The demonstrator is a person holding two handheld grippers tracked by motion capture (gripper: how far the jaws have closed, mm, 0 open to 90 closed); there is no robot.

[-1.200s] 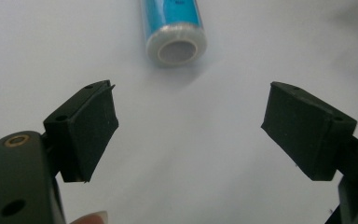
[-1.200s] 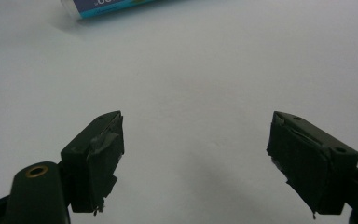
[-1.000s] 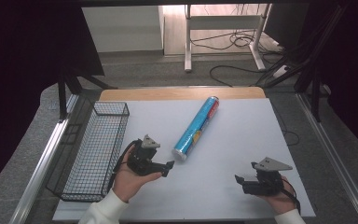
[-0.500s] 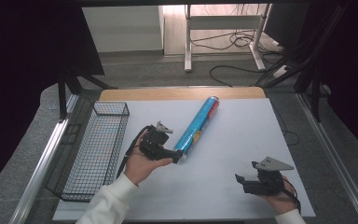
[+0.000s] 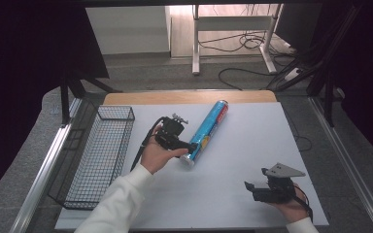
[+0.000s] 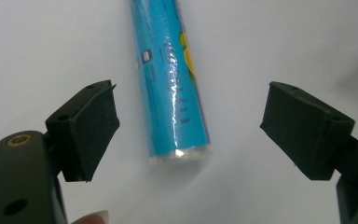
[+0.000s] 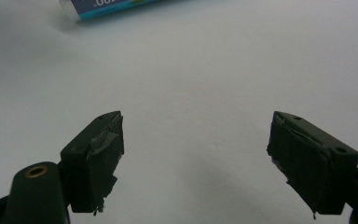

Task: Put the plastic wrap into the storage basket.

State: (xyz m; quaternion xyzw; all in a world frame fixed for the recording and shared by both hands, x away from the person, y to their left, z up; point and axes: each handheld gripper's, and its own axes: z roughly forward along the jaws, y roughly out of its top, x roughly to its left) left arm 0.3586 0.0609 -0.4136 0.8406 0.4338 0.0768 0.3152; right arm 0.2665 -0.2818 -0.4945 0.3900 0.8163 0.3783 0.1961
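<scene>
White paper covered the desk (image 5: 233, 194), and behind it, on the far side, the room was dark with cables on the floor. On the left part of the desk stood a black wire basket (image 5: 97, 155). A long blue tube (image 5: 206, 131) lay near the middle, at a slant, its near end toward me and its far end close to the wooden edge of the desk. My left hand-held gripper (image 5: 192, 146) was at the near end of this tube. Its jaws were spread wide on both sides of the end and had just been closing a little, but the pads (image 6: 91, 128) did not touch the tube (image 6: 172, 79). My right hand-held gripper (image 5: 248, 187) rested at the near right of the desk, well apart from the tube, its jaws spread with nothing between them.
</scene>
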